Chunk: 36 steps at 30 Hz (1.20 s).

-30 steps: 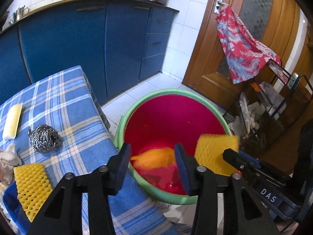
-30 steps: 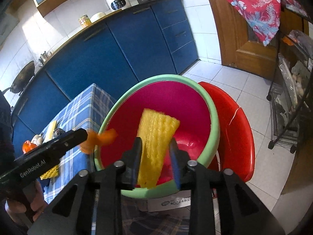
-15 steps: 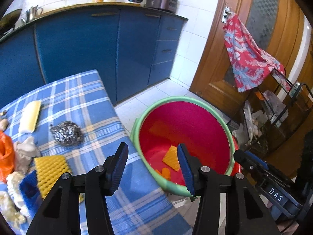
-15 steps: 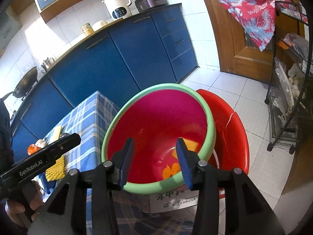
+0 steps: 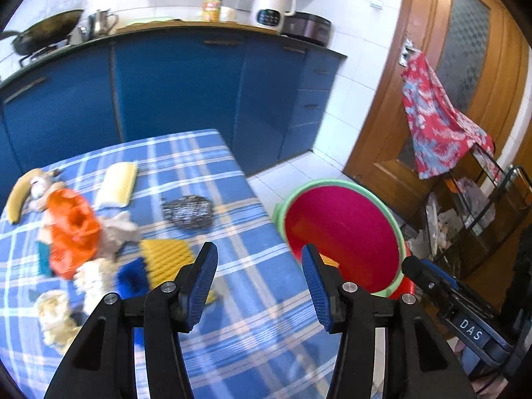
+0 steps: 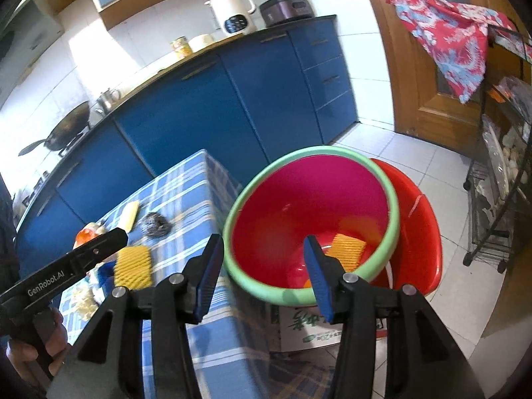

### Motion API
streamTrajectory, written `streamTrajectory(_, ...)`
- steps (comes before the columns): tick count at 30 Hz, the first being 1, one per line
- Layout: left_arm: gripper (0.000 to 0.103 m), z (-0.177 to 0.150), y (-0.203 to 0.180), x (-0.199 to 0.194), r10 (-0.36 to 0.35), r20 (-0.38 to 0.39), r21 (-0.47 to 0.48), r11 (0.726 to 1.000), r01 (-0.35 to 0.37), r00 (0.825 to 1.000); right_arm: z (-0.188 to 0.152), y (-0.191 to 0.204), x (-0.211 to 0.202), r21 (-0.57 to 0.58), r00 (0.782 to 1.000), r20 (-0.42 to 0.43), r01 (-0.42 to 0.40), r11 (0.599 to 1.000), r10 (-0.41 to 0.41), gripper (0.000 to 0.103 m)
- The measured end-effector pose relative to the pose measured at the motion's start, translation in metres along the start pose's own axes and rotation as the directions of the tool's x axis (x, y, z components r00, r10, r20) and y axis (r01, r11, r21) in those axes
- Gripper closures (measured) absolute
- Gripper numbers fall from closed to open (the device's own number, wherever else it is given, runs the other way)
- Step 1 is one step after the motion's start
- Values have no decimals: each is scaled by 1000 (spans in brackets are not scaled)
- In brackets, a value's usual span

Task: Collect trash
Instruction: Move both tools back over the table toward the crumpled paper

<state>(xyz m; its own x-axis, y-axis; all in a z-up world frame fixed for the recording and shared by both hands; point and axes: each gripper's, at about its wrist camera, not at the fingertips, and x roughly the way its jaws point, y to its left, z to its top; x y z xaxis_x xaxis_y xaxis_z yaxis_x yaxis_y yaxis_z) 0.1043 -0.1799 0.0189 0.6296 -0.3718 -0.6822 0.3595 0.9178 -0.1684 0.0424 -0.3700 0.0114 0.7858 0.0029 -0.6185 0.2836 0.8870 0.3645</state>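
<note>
1. Left gripper (image 5: pixel 259 286) – fingers wide, empty, above the checked table (image 5: pixel 252 332).
2. Right gripper (image 6: pixel 262 276) – wide, empty, at the green-rimmed basin (image 6: pixel 394 212).
3. Yellow foam net (image 6: pixel 347 254) lay inside the basin; another net (image 5: pixel 166 256) lay on the table.

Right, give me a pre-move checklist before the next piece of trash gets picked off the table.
1. Left gripper open and holding nothing: ok.
2. Right gripper open and holding nothing: ok.
3. Green-rimmed basin has room for more: ok; yellow foam net lies inside.
4. Trash left on the checked tablecloth: ok; second foam net, steel scourer, orange bag.
5. Sharp picture for aiming: not ok, the left view is blurred.
</note>
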Motion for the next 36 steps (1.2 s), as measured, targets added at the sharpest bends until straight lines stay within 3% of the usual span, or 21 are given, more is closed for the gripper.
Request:
streamTrajectory(17,44,-19,85,-62,126,59,-158,981,-115,990,-13,78,-14,-107,997,-18,-83,991,81,47)
streamTrajectory(36,44,-49,175,-83,254,28,-325,917,-231,967,-32,136,8,-190,987,-104,-144,971,126,45)
